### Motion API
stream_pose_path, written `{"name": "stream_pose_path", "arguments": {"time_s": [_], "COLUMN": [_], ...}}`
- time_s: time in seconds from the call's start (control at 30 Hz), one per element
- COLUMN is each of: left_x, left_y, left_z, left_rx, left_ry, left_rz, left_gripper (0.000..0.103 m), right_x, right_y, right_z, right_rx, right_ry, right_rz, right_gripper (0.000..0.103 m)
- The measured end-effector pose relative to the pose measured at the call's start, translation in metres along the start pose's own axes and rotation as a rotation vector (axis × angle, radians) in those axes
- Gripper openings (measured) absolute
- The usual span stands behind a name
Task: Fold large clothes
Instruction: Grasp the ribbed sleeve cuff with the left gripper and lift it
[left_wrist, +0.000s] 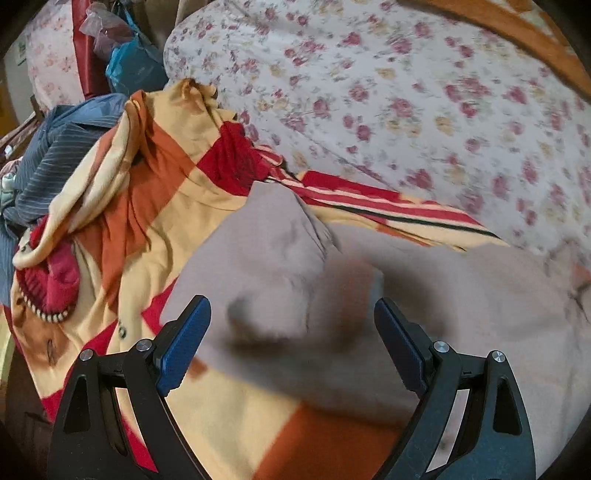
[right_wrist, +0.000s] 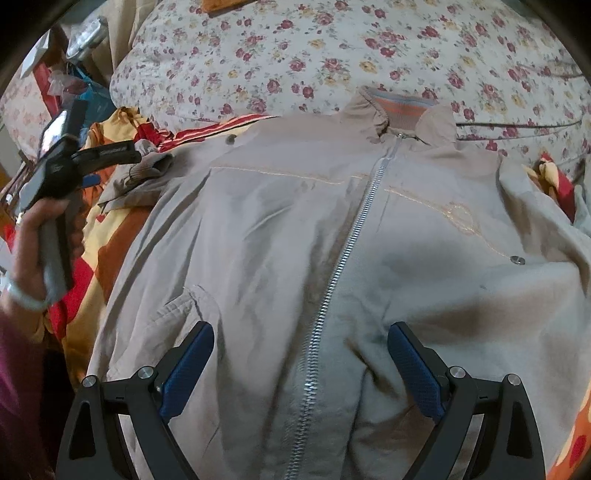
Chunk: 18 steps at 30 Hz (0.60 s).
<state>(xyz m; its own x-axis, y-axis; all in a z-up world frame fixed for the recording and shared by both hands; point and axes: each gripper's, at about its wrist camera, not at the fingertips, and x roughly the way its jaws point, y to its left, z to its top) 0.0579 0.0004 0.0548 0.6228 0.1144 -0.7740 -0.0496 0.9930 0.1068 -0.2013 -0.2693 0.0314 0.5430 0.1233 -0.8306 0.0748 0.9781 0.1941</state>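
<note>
Jacket lies zipped, front up, spread beneath right gripper, jaws wide, empty. Left gripper, likewise released, hovers over its sleeve; checked blanket beside.

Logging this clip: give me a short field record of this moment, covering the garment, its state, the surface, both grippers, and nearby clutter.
garment: beige zip jacket, front up, collar away from the camera
zipper: closed zipper running down the middle
sleeve: cuffed sleeve lying out beside the left gripper
surface: orange, yellow and red blanket on a bed, floral quilt beyond
left gripper: open, over the jacket's sleeve area, holding nothing
right gripper: open, above the lower front, astride the zipper
clutter: blue striped garment piled at the blanket's edge
</note>
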Motion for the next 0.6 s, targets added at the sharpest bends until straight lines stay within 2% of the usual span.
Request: {"name": "stream_pose_path", "arguments": {"time_s": [0.13, 0.2, 0.27, 0.3, 0.37, 0.4, 0.43, 0.53, 0.6], "left_x": [0.035, 0.05, 0.056, 0.058, 0.056, 0.055, 0.052, 0.035, 0.019], "left_y": [-0.009, -0.015, -0.017, -0.017, -0.016, -0.015, -0.014, -0.01, -0.005], "left_z": [0.007, 0.008, 0.009, 0.009, 0.01, 0.011, 0.011, 0.013, 0.015], "left_rx": [0.033, 0.059, 0.065, 0.061, 0.056, 0.058, 0.061, 0.053, 0.024], "left_ry": [0.055, 0.072, 0.075, 0.074, 0.067, 0.065, 0.064, 0.046, 0.039], "left_rz": [-0.001, -0.014, -0.044, -0.07, -0.079, -0.079, -0.087, -0.122, -0.175], "left_gripper": [0.09, 0.085, 0.07, 0.066, 0.042, 0.039, 0.031, 0.025, 0.024], "right_x": [0.001, 0.002, 0.003, 0.004, 0.005, 0.006, 0.007, 0.006, 0.003], "right_y": [-0.005, -0.006, -0.007, -0.007, -0.007, -0.007, -0.008, -0.009, -0.009], "right_z": [0.002, 0.002, 0.002, 0.002, 0.002, 0.003, 0.003, 0.003, 0.003], "right_rx": [0.011, 0.013, 0.01, 0.008, 0.001, 0.0, 0.001, 0.006, 0.009], "right_ry": [0.001, 0.003, 0.006, 0.007, 0.006, 0.006, 0.006, 0.002, -0.005], "right_rz": [0.014, 0.018, 0.02, 0.02, 0.017, 0.016, 0.016, 0.02, 0.021], "right_gripper": [0.094, 0.094, 0.094, 0.094, 0.094, 0.094, 0.094, 0.094, 0.094]}}
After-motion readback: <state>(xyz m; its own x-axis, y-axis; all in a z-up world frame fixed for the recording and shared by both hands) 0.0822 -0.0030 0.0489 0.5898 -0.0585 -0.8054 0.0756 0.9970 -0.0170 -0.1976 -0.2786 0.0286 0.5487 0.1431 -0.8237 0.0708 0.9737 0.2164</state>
